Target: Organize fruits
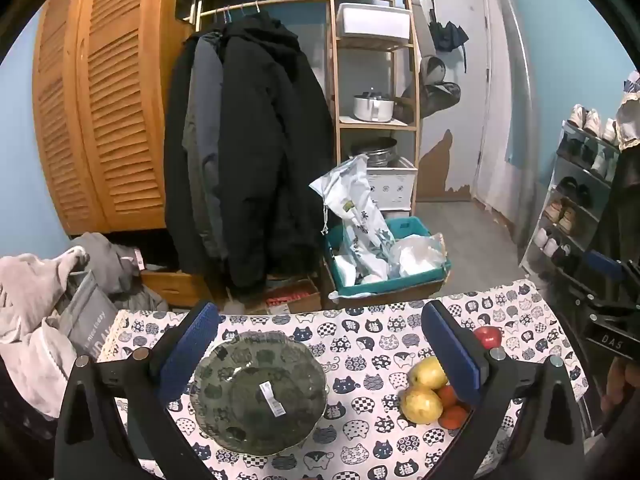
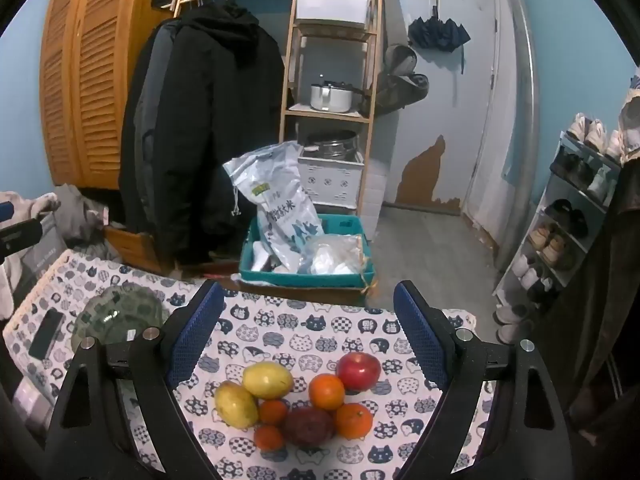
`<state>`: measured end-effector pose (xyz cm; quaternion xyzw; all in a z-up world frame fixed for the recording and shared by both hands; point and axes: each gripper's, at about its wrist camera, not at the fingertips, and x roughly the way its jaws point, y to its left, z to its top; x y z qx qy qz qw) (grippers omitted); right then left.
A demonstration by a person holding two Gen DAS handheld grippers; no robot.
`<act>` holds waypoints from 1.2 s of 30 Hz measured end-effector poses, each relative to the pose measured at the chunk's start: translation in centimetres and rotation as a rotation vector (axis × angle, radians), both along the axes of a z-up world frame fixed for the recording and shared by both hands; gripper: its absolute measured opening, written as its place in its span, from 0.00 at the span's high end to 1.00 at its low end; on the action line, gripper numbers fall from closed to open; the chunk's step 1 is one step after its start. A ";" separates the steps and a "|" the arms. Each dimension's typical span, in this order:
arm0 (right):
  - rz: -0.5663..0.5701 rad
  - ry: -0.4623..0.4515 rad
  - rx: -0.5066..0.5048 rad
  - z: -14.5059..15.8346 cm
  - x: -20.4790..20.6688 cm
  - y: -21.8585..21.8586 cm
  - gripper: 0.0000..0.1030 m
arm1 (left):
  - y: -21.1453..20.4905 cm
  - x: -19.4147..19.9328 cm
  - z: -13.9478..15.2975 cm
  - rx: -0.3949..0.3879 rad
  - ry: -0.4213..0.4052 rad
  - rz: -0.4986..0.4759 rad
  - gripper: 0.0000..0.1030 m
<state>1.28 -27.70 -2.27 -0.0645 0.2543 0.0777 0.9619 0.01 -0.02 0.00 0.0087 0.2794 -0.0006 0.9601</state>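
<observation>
A dark glass plate lies on the cat-print tablecloth, between the fingers of my open, empty left gripper. The plate also shows at the left in the right wrist view. A fruit pile lies right of it: two yellow pears, a red apple, several oranges and a dark red fruit. My right gripper is open and empty above the pile. In the left wrist view the pears and apple sit by the right finger.
A black phone lies on the cloth left of the plate. Beyond the table's far edge stand a teal crate with bags, hanging coats, a wooden shelf and a shoe rack. Clothes are heaped at the left.
</observation>
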 end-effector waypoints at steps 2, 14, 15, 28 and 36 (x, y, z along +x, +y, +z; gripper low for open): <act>0.001 0.007 0.000 0.0 0.0 0.0 0.17 | 0.0 0.0 0.0 0.008 0.004 0.003 0.01; 0.006 0.018 0.004 -0.3 -0.1 0.1 0.17 | -0.6 -0.1 -0.8 0.002 0.007 0.004 0.01; 0.007 0.017 0.004 -0.3 -0.1 0.1 0.17 | -0.5 -0.1 -0.7 0.000 0.008 0.003 0.01; 0.004 0.023 0.004 -0.3 0.0 0.3 0.17 | -1.0 -0.1 -0.7 -0.001 0.002 0.005 0.01; 0.004 0.023 0.004 -0.3 0.0 0.4 0.17 | -0.4 -0.2 -0.1 -0.004 0.004 -0.002 0.01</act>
